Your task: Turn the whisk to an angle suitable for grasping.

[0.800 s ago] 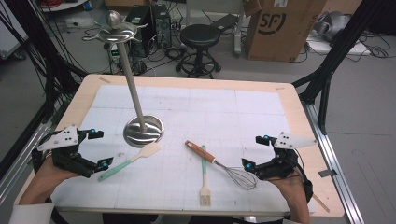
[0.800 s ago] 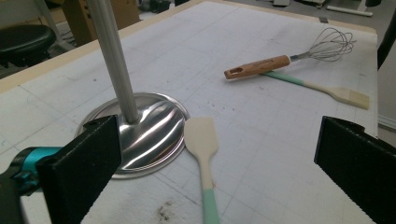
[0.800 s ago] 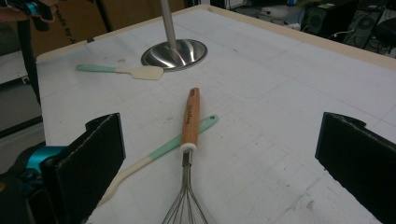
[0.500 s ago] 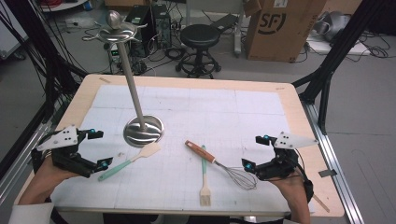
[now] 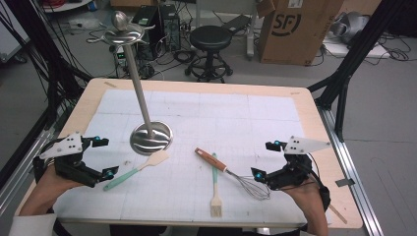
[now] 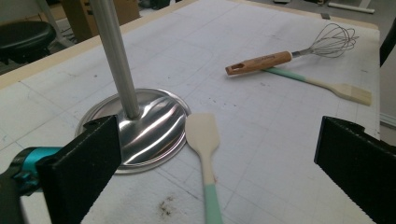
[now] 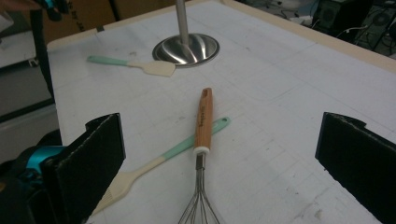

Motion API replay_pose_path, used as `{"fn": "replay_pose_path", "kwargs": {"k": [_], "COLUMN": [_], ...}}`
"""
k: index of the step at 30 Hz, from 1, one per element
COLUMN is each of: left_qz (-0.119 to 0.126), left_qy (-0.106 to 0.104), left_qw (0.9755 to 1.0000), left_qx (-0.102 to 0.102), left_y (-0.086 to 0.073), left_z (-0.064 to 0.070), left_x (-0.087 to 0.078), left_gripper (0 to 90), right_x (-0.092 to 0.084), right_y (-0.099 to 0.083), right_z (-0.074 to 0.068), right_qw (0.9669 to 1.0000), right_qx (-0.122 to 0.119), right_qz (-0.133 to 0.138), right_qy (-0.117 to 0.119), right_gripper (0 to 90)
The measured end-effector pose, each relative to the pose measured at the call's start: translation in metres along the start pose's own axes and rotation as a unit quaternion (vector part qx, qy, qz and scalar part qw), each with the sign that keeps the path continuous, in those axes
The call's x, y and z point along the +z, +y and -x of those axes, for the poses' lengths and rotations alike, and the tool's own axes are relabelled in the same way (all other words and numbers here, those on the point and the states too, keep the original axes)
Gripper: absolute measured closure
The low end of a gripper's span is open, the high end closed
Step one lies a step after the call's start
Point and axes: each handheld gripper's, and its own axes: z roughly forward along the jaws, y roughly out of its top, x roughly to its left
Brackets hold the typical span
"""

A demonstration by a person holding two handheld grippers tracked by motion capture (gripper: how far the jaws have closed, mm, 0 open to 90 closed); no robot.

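Spatula (image 6: 204, 154) between wide left jaws, whisk (image 7: 201, 154) between right jaws

"SF" logo on cardboard box (image 5: 293, 29), no other legible txt

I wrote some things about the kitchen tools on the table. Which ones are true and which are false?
1. The whisk lies across the pastry brush. True.
2. The left gripper is squeezing the spatula. False: its jaws are open and hold nothing.
3. The spatula's pale blade touches the stand's round metal base. True.
4. The whisk has a green handle. False: its handle is wooden; the brush and spatula have green ones.
5. The right gripper is open. True.
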Motion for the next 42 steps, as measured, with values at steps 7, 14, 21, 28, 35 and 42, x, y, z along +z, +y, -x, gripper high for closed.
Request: {"fn": "replay_pose_path", "kwargs": {"k": [7, 14, 21, 28, 35, 42], "left_qz": [-0.002, -0.001, -0.001, -0.006, -0.006, -0.01], "left_qy": [0.0, 0.001, -0.001, -0.002, -0.002, -0.002], "left_qw": [1.0, 1.0, 1.0, 1.0, 1.0, 0.9999], "left_qx": [0.001, 0.002, 0.002, 0.003, 0.002, 0.004], "left_y": [0.0, 0.0, 0.0, 0.0, 0.0, 0.0], "left_z": [0.001, 0.0, 0.001, 0.001, 0.001, 0.001], "left_x": [0.0, -0.001, -0.001, 0.0, 0.001, 0.001], "left_gripper": [1.7, 1.6, 1.7, 1.7, 1.7, 1.6], "right_x": [0.003, 0.011, 0.025, 0.044, 0.064, 0.081], "right_y": [0.015, 0.035, 0.053, 0.064, 0.072, 0.069], "right_z": [-0.002, -0.001, 0.003, 0.007, 0.011, 0.011], "right_qw": [0.999, 0.9956, 0.9904, 0.9849, 0.9789, 0.9733], "right_qx": [-0.017, -0.036, -0.058, -0.069, -0.08, -0.077], "right_qz": [-0.037, -0.08, -0.119, -0.151, -0.181, -0.209], "right_qy": [0.017, 0.032, 0.038, 0.049, 0.052, 0.056], "right_gripper": [0.0, 0.0, 0.0, 0.0, 0.0, 0.0]}}
